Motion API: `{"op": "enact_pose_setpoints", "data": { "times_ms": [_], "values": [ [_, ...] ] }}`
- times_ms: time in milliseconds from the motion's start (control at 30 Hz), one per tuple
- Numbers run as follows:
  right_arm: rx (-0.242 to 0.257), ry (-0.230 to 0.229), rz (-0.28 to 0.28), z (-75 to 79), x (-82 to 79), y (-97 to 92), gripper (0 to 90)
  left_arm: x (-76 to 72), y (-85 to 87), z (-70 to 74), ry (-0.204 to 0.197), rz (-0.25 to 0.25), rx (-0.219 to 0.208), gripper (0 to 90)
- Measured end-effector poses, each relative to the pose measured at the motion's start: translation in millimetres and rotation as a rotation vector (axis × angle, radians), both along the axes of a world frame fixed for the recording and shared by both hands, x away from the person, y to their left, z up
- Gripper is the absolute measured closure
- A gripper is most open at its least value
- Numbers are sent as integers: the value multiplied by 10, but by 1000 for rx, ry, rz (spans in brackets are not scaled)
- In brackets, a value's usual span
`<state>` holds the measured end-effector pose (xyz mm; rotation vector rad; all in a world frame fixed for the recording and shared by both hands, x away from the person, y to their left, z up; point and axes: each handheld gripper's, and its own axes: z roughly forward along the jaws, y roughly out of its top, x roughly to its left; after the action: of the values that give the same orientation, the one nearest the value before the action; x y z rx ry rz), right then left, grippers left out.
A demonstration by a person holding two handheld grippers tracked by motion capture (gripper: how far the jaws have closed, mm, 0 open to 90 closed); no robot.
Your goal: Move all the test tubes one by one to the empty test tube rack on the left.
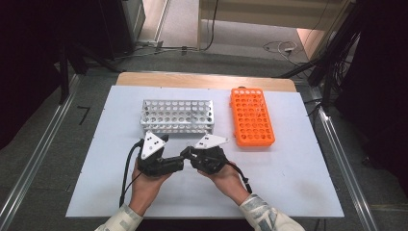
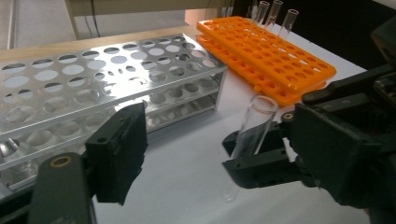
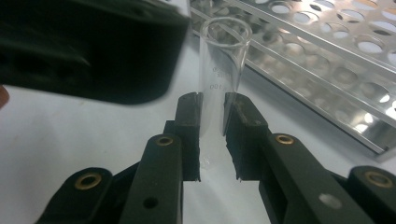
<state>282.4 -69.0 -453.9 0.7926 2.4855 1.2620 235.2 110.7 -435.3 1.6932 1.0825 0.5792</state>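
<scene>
Meeting in front of the shiny perforated metal rack in the high view, the left gripper and right gripper point at each other, tips nearly touching; the orange plastic rack lies to the metal rack's right, with bare white tabletop all around.

Left gripper view: the clear glass test tube stands upright, mouth up, ahead and to the right of the left jaws, which are parted with no contact, just beside the metal rack's near corner.

Right gripper view: right jaws clench the tube mid-length, its long axis across them, metal rack behind.
</scene>
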Motion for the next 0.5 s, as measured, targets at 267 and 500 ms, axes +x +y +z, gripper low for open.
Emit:
{"op": "enact_pose_setpoints", "data": {
  "times_ms": [267,500],
  "values": [
    [6,-3,22,7,-27,66,729,-28,-46,-6,-20,-46,18,494],
    [5,-3,24,10,-27,62,729,-31,-80,-20,-20,-59,44,682]
  ]
}}
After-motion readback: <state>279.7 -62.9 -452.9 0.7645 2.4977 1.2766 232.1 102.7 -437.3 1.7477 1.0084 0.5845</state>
